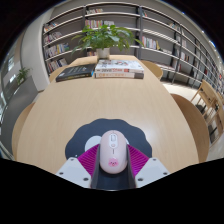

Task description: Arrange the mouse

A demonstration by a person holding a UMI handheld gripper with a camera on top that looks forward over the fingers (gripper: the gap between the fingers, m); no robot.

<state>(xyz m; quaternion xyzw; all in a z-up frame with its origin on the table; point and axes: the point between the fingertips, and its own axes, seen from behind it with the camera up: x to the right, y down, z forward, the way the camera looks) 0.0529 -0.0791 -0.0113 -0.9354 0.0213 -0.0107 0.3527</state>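
A pale pink-white mouse (111, 148) with a small pink mark at its near end lies lengthwise between my gripper's fingers. My gripper (111, 160) is shut on the mouse, with the magenta pads (90, 158) pressed against its two sides. A pale oval mouse pad (80, 135) lies on the round wooden table (60, 110), under and around the mouse. I cannot tell whether the mouse rests on the pad or is held just above it.
At the table's far edge lie a stack of magazines (119, 68) and a dark flat book (74, 72), with a potted plant (103, 38) behind them. Bookshelves (160, 35) line the back wall. Wooden chairs (205, 100) stand to the right.
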